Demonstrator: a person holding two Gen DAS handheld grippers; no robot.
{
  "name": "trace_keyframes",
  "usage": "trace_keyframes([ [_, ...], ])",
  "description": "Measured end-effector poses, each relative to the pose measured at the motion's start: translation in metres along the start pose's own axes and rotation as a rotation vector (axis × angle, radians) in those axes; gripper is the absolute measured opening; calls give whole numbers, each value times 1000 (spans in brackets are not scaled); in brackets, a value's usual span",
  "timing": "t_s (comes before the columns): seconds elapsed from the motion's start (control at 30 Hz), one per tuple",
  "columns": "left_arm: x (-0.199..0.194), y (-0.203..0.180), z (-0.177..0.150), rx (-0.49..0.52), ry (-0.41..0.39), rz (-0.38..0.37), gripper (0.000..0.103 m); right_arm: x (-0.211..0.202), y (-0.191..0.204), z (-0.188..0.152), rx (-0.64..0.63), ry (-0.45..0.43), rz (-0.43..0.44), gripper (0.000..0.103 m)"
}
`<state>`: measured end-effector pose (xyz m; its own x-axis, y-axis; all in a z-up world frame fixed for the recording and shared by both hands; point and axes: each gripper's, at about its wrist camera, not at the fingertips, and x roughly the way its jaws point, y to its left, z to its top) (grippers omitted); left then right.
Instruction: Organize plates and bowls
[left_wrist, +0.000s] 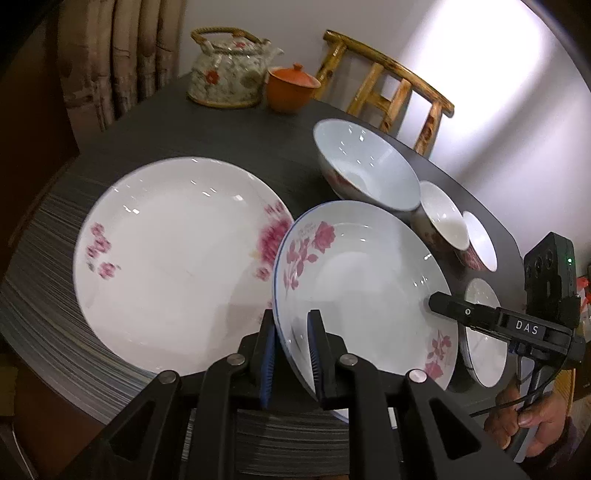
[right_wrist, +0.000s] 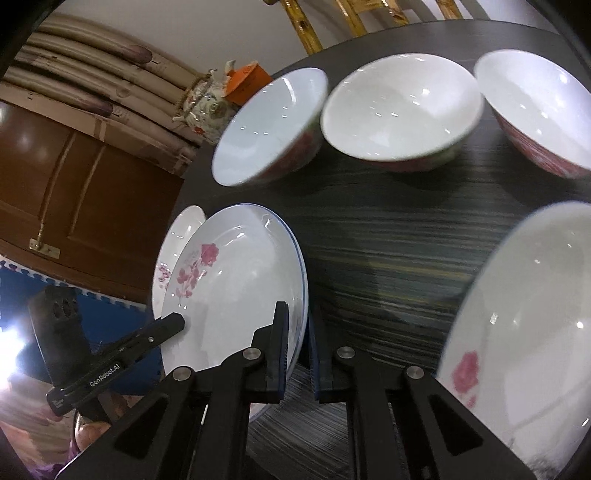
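2 claws grip 1 blue-rimmed plate (left_wrist: 364, 280) between them. The left claw (left_wrist: 291, 332) is clamped on the plate's near edge, 1 pad on each face, and the plate stands tilted, its left rim raised over the right edge of the larger white plate (left_wrist: 173, 258). The right claw (right_wrist: 297, 325) is clamped on the same blue-rimmed plate (right_wrist: 240, 295) at its opposite edge; in the left wrist view 1 of its fingers (left_wrist: 448, 304) lies on the plate's inner face. From the right wrist view, 1 finger of the left claw (right_wrist: 168, 325) rests on the plate in the same way.

Plates number 2: the held one with red roses, and the larger one with pink flowers, lying flat on the dark worktop (left_wrist: 221, 129).

Bowls number 4 in the left wrist view: 1 large bowl (left_wrist: 364, 168) just behind the held plate, 2 smaller bowls (left_wrist: 441, 218) (left_wrist: 478, 242) in a row to its right, and 1 more bowl (left_wrist: 484, 332) partly hidden behind the right claw. All 4 stand upright on the worktop.

At the far edge stand 1 floral teapot (left_wrist: 229, 74) and 1 orange lidded pot (left_wrist: 291, 88), side by side. 1 bamboo chair (left_wrist: 388, 92) stands beyond the worktop.
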<state>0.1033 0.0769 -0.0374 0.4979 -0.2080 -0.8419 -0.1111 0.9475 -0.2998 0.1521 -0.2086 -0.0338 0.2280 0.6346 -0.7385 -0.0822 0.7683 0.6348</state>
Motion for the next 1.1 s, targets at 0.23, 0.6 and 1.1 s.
trace_keyframes([
  [0.23, -4, 28, 10, -41, -18, 30, 16, 16, 26, 12, -15, 8, 28, 11],
  [0.6, -4, 67, 21, -86, -40, 72, 16, 41, 56, 20, -31, 40, 39, 12],
  [1.1, 5, 84, 22, -94, -43, 104, 23, 48, 73, 20, -25, 58, 24, 12],
])
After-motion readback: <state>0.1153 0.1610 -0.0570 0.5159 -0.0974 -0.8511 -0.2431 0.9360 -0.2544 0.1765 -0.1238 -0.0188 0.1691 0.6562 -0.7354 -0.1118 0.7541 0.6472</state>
